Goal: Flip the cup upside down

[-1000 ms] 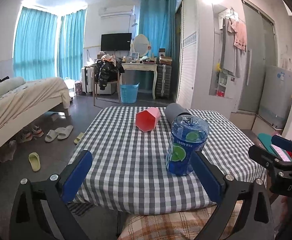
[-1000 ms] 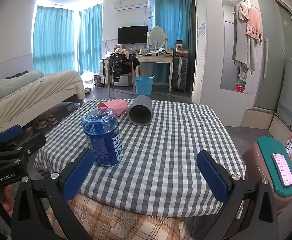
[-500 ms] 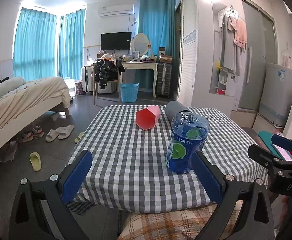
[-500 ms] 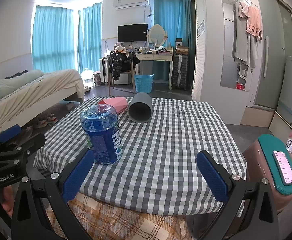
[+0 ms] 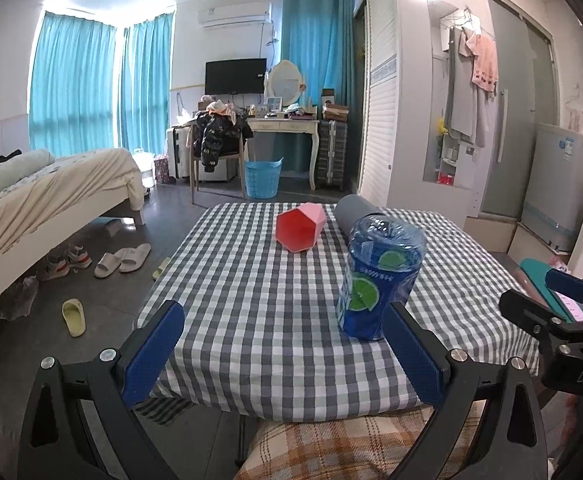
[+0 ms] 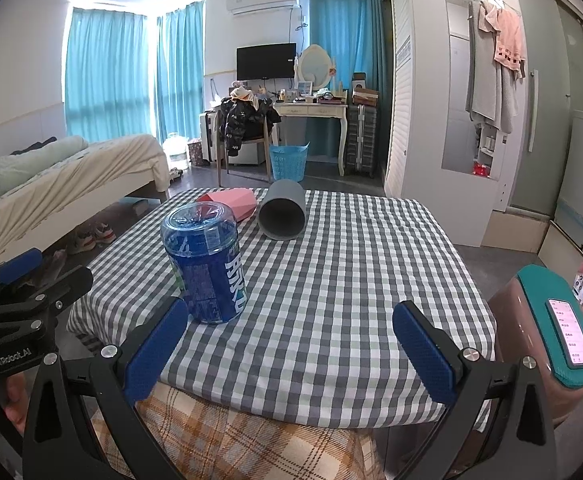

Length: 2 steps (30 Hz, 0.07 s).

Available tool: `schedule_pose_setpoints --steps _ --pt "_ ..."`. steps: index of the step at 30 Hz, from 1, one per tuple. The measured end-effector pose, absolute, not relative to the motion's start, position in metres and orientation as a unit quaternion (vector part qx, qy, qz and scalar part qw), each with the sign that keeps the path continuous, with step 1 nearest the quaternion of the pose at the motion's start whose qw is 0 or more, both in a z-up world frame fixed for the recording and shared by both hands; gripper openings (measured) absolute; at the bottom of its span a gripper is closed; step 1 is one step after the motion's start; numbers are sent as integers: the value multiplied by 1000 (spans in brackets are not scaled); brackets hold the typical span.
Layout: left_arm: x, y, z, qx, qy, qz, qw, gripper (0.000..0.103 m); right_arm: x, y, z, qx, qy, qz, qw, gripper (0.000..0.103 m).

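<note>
A blue translucent cup stands bottom-up on the checked tablecloth near the front edge. A pink faceted cup lies on its side farther back. Next to it a grey cup also lies on its side, its mouth facing the right wrist camera. My left gripper is open at the table's near edge, its right finger just in front of the blue cup. My right gripper is open and holds nothing, with the blue cup just beyond its left finger.
A brown bin with a teal lid carries a phone and stands right of the table. A plaid cushion lies under the near edge. A bed, slippers, a chair with a jacket and a blue basket are beyond.
Both grippers have drawn back and up slightly from the table. The cups have not moved.
</note>
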State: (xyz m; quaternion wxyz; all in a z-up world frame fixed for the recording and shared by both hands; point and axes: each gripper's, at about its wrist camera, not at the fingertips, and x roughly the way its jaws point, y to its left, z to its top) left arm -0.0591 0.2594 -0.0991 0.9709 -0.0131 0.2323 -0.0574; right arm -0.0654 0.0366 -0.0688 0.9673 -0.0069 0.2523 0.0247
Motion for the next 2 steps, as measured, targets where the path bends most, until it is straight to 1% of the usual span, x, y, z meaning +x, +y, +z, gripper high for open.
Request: schedule_pose_setpoints --steps 2 --pt "-61 261 -101 -14 232 -51 971 102 -65 37 -70 -7 253 25 967 103"
